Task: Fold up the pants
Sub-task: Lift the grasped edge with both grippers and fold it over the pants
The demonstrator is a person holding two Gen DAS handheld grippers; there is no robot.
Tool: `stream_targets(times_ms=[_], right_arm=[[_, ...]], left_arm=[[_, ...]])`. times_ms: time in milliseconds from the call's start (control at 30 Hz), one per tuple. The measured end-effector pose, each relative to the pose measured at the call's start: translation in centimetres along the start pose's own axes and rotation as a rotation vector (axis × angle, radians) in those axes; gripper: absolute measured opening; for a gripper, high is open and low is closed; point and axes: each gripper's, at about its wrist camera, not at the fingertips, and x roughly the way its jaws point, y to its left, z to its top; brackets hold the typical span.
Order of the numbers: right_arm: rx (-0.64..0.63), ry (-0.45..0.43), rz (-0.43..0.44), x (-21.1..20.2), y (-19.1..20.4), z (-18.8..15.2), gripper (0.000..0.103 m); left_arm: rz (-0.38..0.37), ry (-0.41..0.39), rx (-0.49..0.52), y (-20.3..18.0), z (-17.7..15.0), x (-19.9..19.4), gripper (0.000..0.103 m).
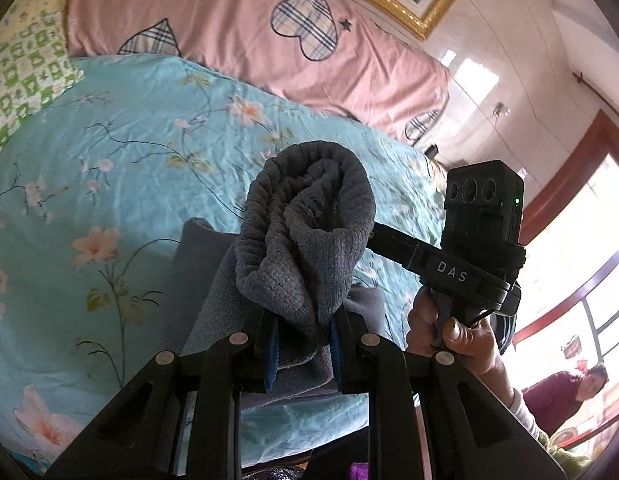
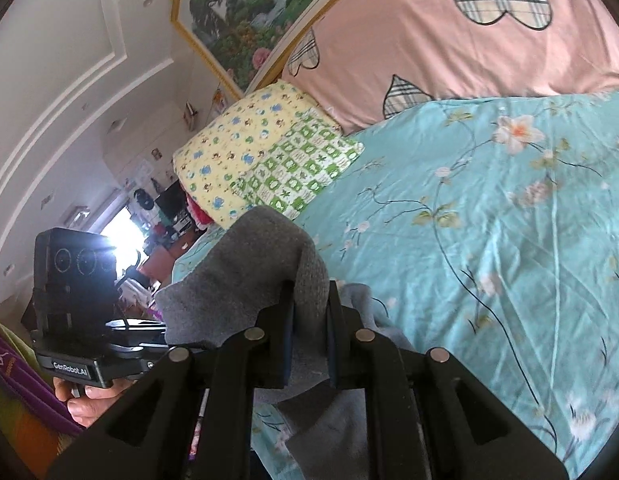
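The grey knitted pants [image 1: 305,232] are lifted above the bed. My left gripper [image 1: 303,344] is shut on a bunched, ribbed end of the pants, which stands up in a roll above the fingers. My right gripper [image 2: 309,340] is shut on another part of the grey pants [image 2: 253,272], which folds over the fingers. More grey cloth hangs below both grippers. The right gripper body shows in the left wrist view [image 1: 469,256], close by on the right. The left gripper body shows in the right wrist view [image 2: 77,312], at the left.
A bed with a turquoise floral sheet [image 1: 109,184] lies under the pants. A pink quilt with plaid hearts [image 1: 249,20] lies at the head. A yellow and green pillow [image 2: 265,160] lies beside it. A person [image 1: 569,392] sits by the window.
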Motion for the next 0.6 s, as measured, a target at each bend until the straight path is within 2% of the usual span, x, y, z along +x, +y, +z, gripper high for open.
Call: stream_targets(times_ms=[600], right_arm=[[0.110,-0.056,-0.068,-4.0,-4.5,-4.7,0.015]], left_arm=[[-0.030,0.087,0.107,-3.5,-2.4,5.6,0.021]])
